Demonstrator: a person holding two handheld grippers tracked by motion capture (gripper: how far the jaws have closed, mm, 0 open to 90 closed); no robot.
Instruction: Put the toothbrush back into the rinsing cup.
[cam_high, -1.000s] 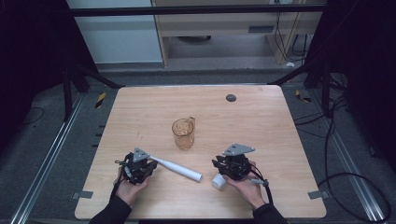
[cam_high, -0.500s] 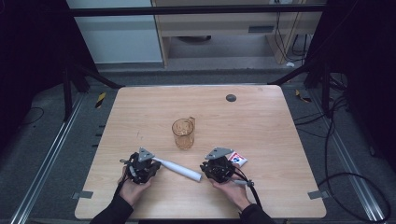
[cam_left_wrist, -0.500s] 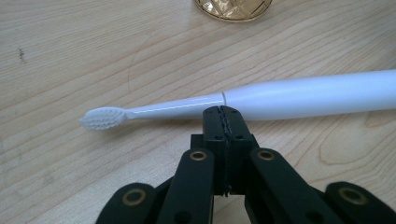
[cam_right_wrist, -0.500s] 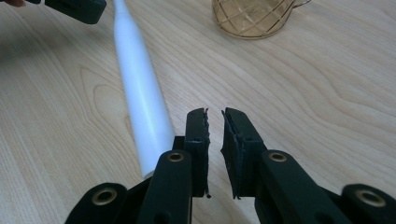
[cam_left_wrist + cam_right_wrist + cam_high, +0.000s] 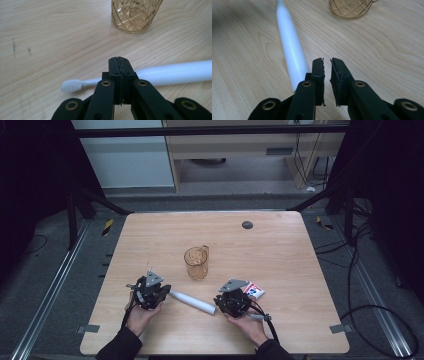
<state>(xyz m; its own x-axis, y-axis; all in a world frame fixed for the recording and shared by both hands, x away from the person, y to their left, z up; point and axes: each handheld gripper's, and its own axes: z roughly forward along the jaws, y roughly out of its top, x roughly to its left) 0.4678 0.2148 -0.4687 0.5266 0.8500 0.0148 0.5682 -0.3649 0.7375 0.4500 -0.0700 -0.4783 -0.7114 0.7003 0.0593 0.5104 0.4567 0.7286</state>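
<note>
A white toothbrush [image 5: 192, 302] lies flat on the wooden table [image 5: 280, 255], between my two grippers. My left gripper [image 5: 157, 292] is shut and empty, its tips just short of the brush neck. In the left gripper view the bristle head [image 5: 71, 86] lies left of the closed jaws [image 5: 119, 67] and the handle [image 5: 175, 74] runs off to the right. My right gripper [image 5: 223, 301] is at the handle's end, slightly open with nothing between its jaws. In the right gripper view the handle [image 5: 290, 47] lies just left of the jaws [image 5: 327, 67].
An amber cut-glass mug [image 5: 196, 262] stands upright mid-table, beyond both grippers [image 5: 135, 15] [image 5: 350, 8]. A small white, red and blue box [image 5: 254, 291] lies just right of my right gripper. A dark round disc [image 5: 247, 225] sits near the far edge.
My right gripper has shifted left to the toothbrush handle's end. The small box, earlier at its front left, now lies to its right. My left gripper has barely moved.
</note>
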